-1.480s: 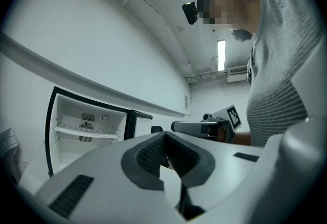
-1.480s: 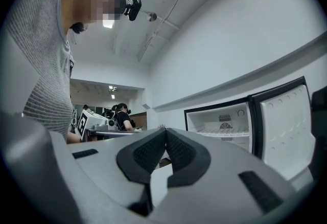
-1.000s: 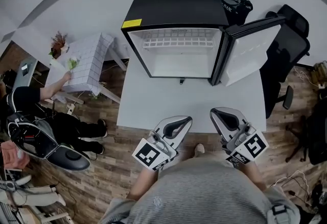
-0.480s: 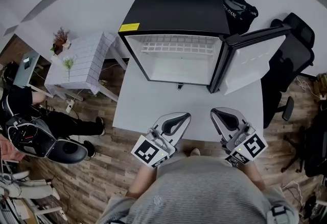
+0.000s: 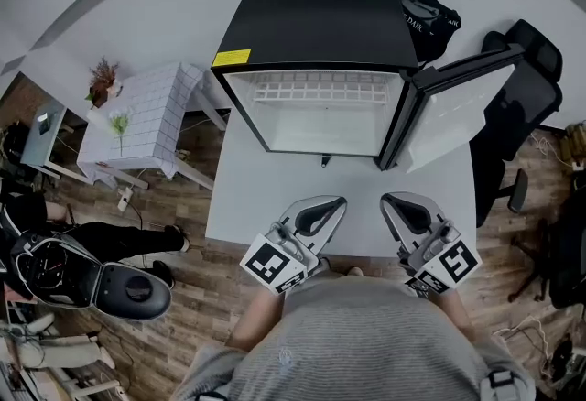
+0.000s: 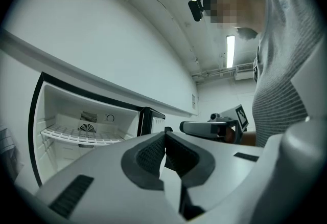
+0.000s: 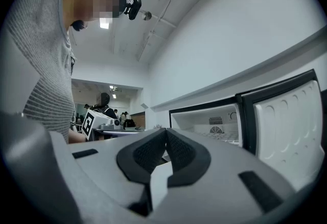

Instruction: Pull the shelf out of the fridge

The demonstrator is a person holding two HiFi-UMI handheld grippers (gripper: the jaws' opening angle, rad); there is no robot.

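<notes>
Sitting inside fridge (image 5: pixel 316 24), shelf (image 5: pixel 319 92) well beyond closed fingers (image 6: pixel 145 159).

- Your head camera looks steeply down onto the mini fridge (image 5: pixel 316 24) and table (image 5: pixel 265 198).
- Cameras on your left gripper (image 5: pixel 337 204) and right gripper (image 5: pixel 386 200) look level along the jaws, sharing its open front.

Desk (image 5: pixel 265 202): was white, rectangular.
On desk: black fridge (image 5: pixel 320 19) stood at the far edge, door (image 5: pixel 453 111) open.
</notes>
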